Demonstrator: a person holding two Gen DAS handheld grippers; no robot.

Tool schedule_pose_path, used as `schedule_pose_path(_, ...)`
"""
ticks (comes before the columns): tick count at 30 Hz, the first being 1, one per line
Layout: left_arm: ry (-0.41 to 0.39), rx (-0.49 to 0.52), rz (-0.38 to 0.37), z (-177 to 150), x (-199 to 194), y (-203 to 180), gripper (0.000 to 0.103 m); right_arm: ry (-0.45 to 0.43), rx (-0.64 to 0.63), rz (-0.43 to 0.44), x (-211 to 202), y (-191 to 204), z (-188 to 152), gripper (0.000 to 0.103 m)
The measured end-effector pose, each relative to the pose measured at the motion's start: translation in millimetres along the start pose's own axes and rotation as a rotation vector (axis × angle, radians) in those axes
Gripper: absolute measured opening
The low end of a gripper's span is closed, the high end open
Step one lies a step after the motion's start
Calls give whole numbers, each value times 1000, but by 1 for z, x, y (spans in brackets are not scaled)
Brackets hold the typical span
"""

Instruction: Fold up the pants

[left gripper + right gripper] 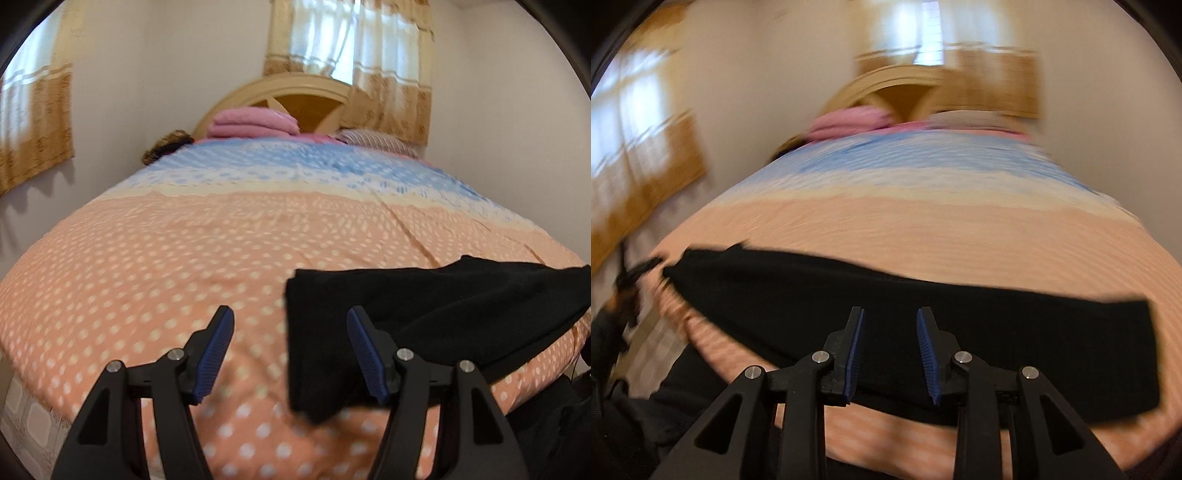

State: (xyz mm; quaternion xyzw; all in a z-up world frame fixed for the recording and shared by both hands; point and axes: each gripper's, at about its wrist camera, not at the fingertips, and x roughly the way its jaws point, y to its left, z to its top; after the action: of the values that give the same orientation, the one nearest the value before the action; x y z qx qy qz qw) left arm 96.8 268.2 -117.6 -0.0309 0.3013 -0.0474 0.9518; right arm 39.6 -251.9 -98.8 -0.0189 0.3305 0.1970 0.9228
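Note:
The black pants (pixel 424 314) lie folded in a long band across the near edge of the bed. In the left wrist view my left gripper (pixel 291 325) is open and empty, hovering over the pants' left end, with its right finger above the cloth. In the right wrist view the pants (pixel 997 332) stretch from left to right under my right gripper (pixel 890 325), which is open and empty above the middle of the band. The right wrist view is blurred by motion.
The bed has a peach dotted cover (pixel 166 266) with a blue band (pixel 295 162) further back. Folded pink blankets (pixel 251 123) and a pillow (pixel 373 140) lie by the headboard (pixel 291 92). Curtained windows (pixel 351 55) stand behind. The other gripper (pixel 635 277) shows at the left.

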Motion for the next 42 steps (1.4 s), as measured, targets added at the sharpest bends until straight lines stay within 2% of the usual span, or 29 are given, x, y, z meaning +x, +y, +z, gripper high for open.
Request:
schedule_pose_path(3,60,0,-42,10,19,-4,67,40,-141,89,36,63,15,31)
schedule_pose_path(5,98,-23,-64,15,30,-4,56,62,-214,158,57,103,21,31)
schedule_pose_path(8,154,-38,-112,19,42,-6,54,83,-323,224,85,157,26,31)
schedule_pose_path(11,206,-35,-81,20,52,-9,51,102,-390,269,107,193,29,31)
schedule_pose_path(14,215,-36,-60,19,52,-6,51,114,-398,301,124,216,33,31)
schedule_pose_path(16,222,-41,-52,19,53,-4,51,122,-391,317,132,225,34,31)
schedule_pose_path(19,237,-81,-101,20,60,0,51,129,-392,323,137,233,35,31)
schedule_pose_path(20,243,-96,-117,20,63,1,48,130,-396,321,139,236,35,31)
schedule_pose_path(22,244,-115,-120,21,65,4,20,130,-405,316,142,240,35,31)
schedule_pose_path(23,234,-120,-124,23,64,4,15,129,-411,311,143,240,35,31)
schedule_pose_path(25,211,-124,-135,26,59,3,11,129,-431,299,148,245,34,31)
schedule_pose_path(31,145,-168,-158,47,45,13,9,168,-488,289,170,262,25,31)
schedule_pose_path(35,213,-120,-110,43,71,10,9,196,-490,281,179,264,13,31)
schedule_pose_path(37,239,-135,-99,35,85,14,10,199,-491,289,176,264,10,31)
schedule_pose_path(42,200,-204,-133,26,85,23,13,205,-561,275,167,271,4,30)
